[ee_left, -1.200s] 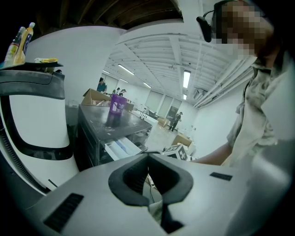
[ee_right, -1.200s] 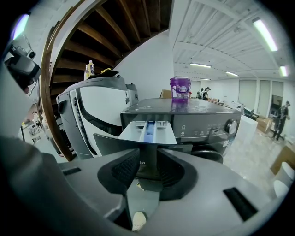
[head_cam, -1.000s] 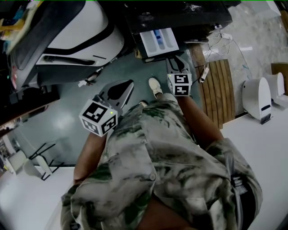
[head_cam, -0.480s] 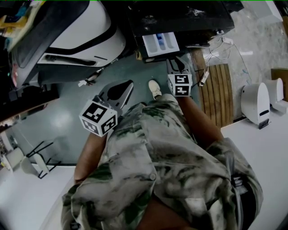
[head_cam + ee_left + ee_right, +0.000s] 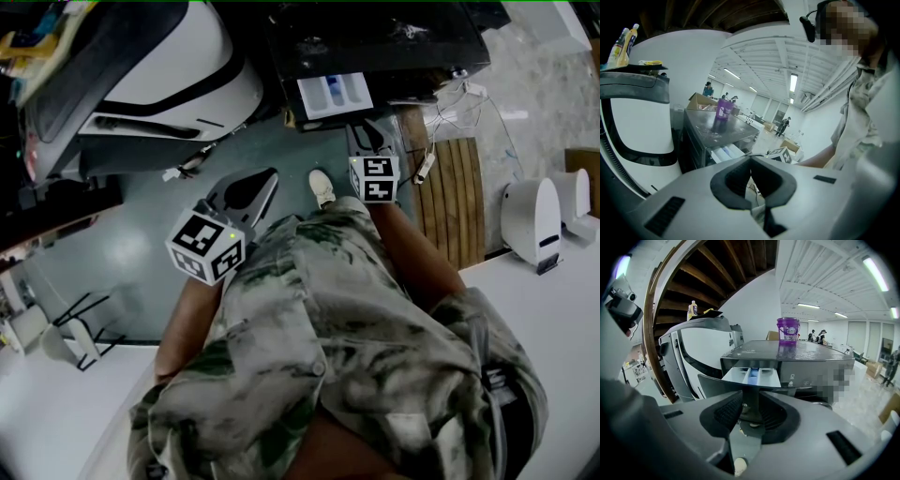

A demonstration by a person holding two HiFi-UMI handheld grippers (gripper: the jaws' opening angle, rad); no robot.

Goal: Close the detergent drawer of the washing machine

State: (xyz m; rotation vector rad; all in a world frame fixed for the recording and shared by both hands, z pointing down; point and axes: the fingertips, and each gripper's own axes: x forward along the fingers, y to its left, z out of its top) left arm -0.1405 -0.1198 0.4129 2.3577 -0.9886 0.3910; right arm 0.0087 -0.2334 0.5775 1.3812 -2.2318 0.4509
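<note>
The white detergent drawer (image 5: 335,94) stands pulled out of the dark washing machine (image 5: 375,37), with a blue compartment in its middle. My right gripper (image 5: 367,134) hangs just in front of and below the drawer's front edge. In the right gripper view the drawer (image 5: 751,376) lies straight ahead above the right gripper (image 5: 750,401). Its jaws are closing, a gap still shows between the tips, and nothing is pressed between them. My left gripper (image 5: 251,187) is held back at the left, its tips together and empty; in its own view the left gripper (image 5: 750,159) points past the drawer (image 5: 729,152).
A purple bucket (image 5: 788,329) stands on the washing machine's top. A big white-and-black appliance (image 5: 159,75) stands to the left. A wooden slatted board (image 5: 450,187) and loose cables lie to the right, with a white device (image 5: 530,211) beyond. The person's shoe (image 5: 323,183) is below the drawer.
The head view has shifted a little. Both grippers keep their places in front of the machine, and the drawer stays pulled out.
</note>
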